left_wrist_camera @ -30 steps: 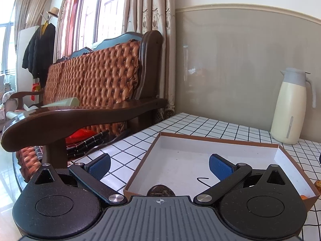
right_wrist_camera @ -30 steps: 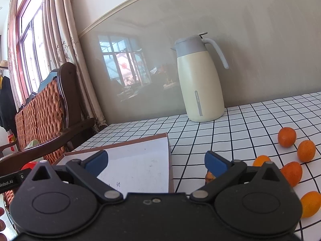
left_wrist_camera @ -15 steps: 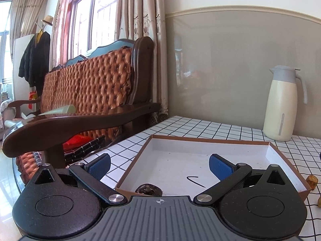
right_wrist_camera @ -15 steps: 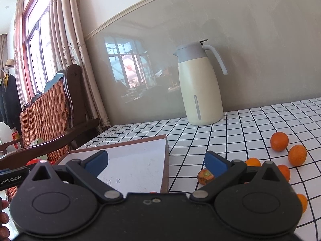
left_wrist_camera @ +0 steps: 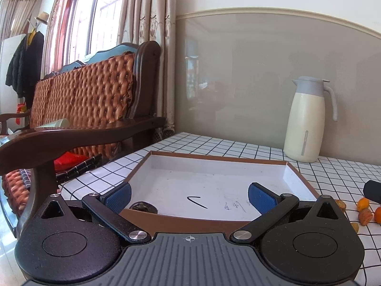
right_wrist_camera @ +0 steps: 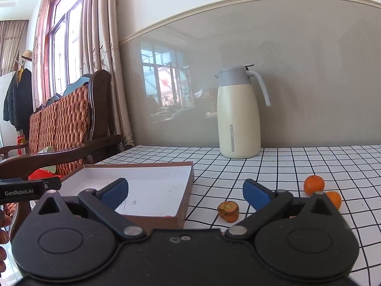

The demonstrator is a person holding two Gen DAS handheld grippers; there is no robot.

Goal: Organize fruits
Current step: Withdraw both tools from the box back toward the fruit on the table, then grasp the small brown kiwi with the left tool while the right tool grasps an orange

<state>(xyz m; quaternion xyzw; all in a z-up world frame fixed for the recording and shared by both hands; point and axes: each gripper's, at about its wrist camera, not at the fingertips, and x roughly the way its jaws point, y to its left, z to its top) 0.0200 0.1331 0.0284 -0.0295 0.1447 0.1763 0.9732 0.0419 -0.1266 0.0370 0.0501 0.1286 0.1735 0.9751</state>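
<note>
Starting at far left, L wrist view: dark coat (left_wrist_camera: 23,62) and straw hat (left_wrist_camera: 42,15) hang by the window, then a wooden sofa (left_wrist_camera: 95,100) w/ tufted orange cushions and a curved armrest, red cloth on the seat. Left gripper (left_wrist_camera: 189,196) sits low over the near edge of the box lid (left_wrist_camera: 302,181), blue pads spread wide, nothing between them. Lid is shallow, brown outside, white inside, w/ a black pen stroke and some scribble on its floor. One dark round fruit (left_wrist_camera: 142,207) lies inside at the near-left corner, just beside the L pad. Lid rests on a black-grid tablecloth (left_wrist_camera: 333,174). Cream thermos jug (left_wrist_camera: 307,121) w/ grey top stands upright near the wall, behind the lid's right side.

R wrist view: right gripper (right_wrist_camera: 185,194) also fully apart, holding nothing; its L pad is over the lid's interior, R pad over bare cloth. Between the pads, on the cloth just right of the lid, a small orange fruit piece (right_wrist_camera: 228,211) w/ a greenish top. Further right, whole oranges (right_wrist_camera: 313,185) lie loose on the cloth, one partly hidden behind the gripper body. More orange bits show at the far right edge of the L view. At that view's left edge, the other tool's label and fingertips of a hand (right_wrist_camera: 3,233).
</note>
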